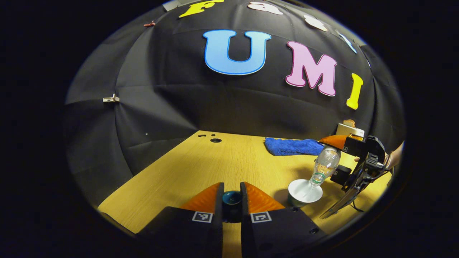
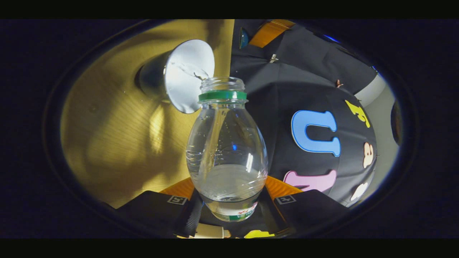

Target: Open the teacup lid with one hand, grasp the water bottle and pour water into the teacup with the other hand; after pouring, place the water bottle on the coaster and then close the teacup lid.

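One water bottle [image 2: 226, 150] stands in the middle of the right gripper view: clear plastic, rounded body, a green ring at the neck, no cap on the mouth, partly filled. It is tipped with its mouth toward the one teacup [image 2: 179, 75] in the upper left of that frame, and a thin stream of water runs from the mouth into the cup's white inside. The right tool [image 2: 226, 200] is clamped on the bottle's lower body, one finger pressing on each side.

In the left gripper view the same bottle [image 1: 325, 163] hangs neck-down at the right of the frame, its mouth just over the teacup [image 1: 304, 191], which stands on the wooden table [image 1: 200, 168]. The right tool [image 1: 353, 157] holds it there, with part of a hand at the far right edge.

At the bottom centre of the left gripper view the left tool [image 1: 232, 200] is closed on one dark teal teacup lid [image 1: 232, 198], its knob between the two fingers.

One blue cloth [image 1: 292, 146] lies on the table at the back, beyond the bottle.
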